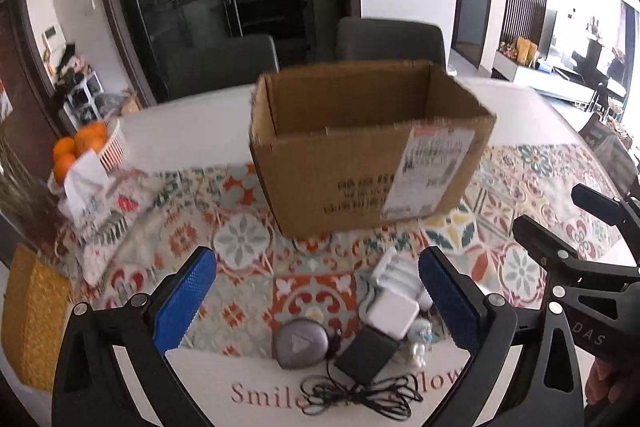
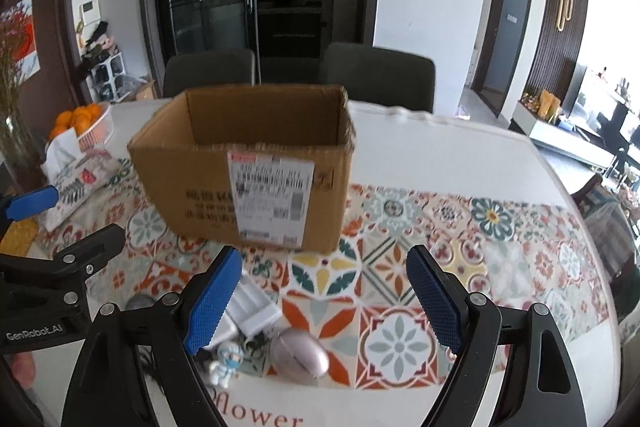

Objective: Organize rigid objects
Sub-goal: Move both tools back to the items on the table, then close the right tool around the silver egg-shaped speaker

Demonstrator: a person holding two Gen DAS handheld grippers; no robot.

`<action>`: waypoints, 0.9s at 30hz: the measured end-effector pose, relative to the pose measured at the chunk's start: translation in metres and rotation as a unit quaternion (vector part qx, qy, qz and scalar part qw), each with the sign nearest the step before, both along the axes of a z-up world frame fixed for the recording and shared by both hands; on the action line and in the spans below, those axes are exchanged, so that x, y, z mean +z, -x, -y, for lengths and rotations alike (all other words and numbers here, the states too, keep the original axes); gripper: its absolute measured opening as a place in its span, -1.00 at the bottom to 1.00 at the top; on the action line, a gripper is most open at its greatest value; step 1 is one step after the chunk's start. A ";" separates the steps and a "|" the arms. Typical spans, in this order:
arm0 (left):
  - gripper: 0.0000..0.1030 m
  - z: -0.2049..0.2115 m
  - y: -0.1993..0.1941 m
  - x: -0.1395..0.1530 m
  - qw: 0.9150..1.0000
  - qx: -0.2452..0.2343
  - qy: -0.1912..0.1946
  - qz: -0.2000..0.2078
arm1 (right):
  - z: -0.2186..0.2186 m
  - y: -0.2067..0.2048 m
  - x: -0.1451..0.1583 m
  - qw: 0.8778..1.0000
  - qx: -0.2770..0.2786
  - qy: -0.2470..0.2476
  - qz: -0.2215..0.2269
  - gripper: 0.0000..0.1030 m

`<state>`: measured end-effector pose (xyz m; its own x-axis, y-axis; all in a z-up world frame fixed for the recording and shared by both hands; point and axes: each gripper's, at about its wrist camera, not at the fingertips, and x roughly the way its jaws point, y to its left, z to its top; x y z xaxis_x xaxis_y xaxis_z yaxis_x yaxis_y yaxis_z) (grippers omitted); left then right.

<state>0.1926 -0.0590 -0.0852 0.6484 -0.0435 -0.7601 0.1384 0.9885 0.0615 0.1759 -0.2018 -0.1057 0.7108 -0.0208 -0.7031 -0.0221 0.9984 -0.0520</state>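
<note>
An open cardboard box (image 1: 360, 147) stands on the patterned tablecloth; it also shows in the right wrist view (image 2: 248, 163). Near the front edge lie a grey round device (image 1: 300, 343), a white charger block (image 1: 390, 313), a white plug piece (image 1: 390, 267), a black adapter (image 1: 366, 353) with a tangled black cord (image 1: 360, 395), and a small white-and-blue figurine (image 1: 420, 341). My left gripper (image 1: 316, 303) is open above them, empty. My right gripper (image 2: 324, 299) is open and empty, above a pink egg-shaped object (image 2: 300, 351), the figurine (image 2: 226, 363) and white plug piece (image 2: 252, 309).
A white basket of oranges (image 1: 86, 145) and a printed tissue pouch (image 1: 92, 195) sit at the left. A yellow woven item (image 1: 32, 315) lies at the left edge. Two dark chairs (image 1: 390, 39) stand behind the table. The right gripper's black arm (image 1: 576, 259) is on the right.
</note>
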 end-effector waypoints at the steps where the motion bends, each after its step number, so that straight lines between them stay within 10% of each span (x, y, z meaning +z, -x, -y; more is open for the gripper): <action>1: 1.00 0.000 0.002 -0.004 1.000 0.001 -0.001 -0.004 | 0.000 0.002 -0.004 1.000 0.001 -0.001 -0.004 0.64; 27: 1.00 0.007 0.024 -0.094 0.994 0.025 -0.031 -0.104 | -0.004 0.006 -0.110 0.989 0.075 -0.012 -0.128 0.48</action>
<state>0.1687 -0.0658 -0.1787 0.4770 0.0352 -0.8782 0.1054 0.9897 0.0970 0.1695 -0.1974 -0.2155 0.5033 0.0908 -0.8593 -0.1792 0.9838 -0.0010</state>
